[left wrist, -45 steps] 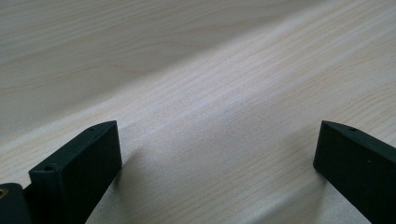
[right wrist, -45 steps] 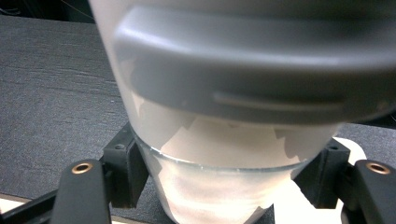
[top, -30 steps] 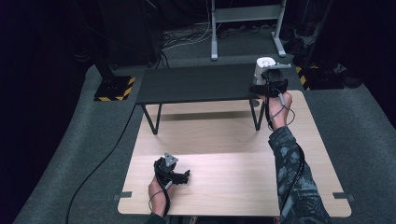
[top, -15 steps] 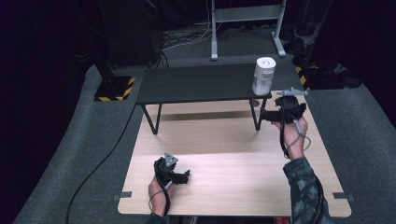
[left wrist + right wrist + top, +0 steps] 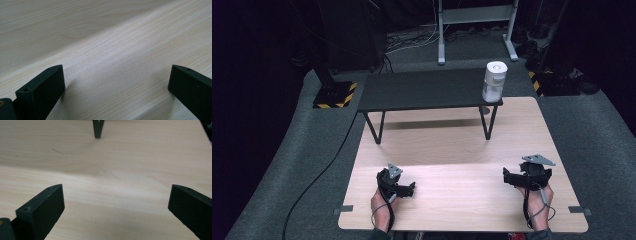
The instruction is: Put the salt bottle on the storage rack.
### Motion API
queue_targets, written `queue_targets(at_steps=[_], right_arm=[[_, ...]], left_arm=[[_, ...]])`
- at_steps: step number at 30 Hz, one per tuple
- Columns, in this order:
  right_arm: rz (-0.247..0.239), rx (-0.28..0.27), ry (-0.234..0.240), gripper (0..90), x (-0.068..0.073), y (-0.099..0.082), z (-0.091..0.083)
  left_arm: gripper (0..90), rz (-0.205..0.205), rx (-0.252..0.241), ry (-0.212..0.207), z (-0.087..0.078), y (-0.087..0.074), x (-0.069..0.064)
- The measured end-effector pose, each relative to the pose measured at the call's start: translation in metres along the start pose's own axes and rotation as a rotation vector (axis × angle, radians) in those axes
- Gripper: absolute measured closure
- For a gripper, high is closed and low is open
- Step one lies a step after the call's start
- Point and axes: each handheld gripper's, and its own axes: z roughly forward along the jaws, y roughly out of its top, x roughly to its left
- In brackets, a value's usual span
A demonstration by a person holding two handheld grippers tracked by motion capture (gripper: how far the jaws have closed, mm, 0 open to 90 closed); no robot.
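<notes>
Standing at the right end of the dark shelf (image 5: 422, 90), upper right of the frame, a white canister (image 5: 494, 81) is seen, so any placing looks done. Both the left gripper (image 5: 408, 189) and right gripper (image 5: 510, 178) are held released, empty, low over the wooden table (image 5: 452, 145). Grey carpet and darkness surround it.

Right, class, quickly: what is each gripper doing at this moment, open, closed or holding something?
Left gripper: open, holding nothing, low over the wooden table.
Right gripper: open, holding nothing, over the same table.
</notes>
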Motion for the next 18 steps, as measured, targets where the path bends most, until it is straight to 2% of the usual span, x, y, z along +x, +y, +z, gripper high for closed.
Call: queue_targets(at_steps=[4, 9, 18], right_arm=[[0.048, 0.031, 0.008, 0.0, -0.008, -0.013, 0.009], [0.046, 0.056, 0.013, 0.0, -0.009, -0.019, 0.015], [0.034, 0.054, 0.027, 0.0, -0.006, -0.024, 0.021]], left_arm=[[0.5, 0.000, 0.000, 0.000, 0.000, 0.000, 0.000], [0.5, -0.001, 0.000, 0.000, 0.000, 0.000, 0.000], [0.5, -0.001, 0.000, 0.000, 0.000, 0.000, 0.000]])
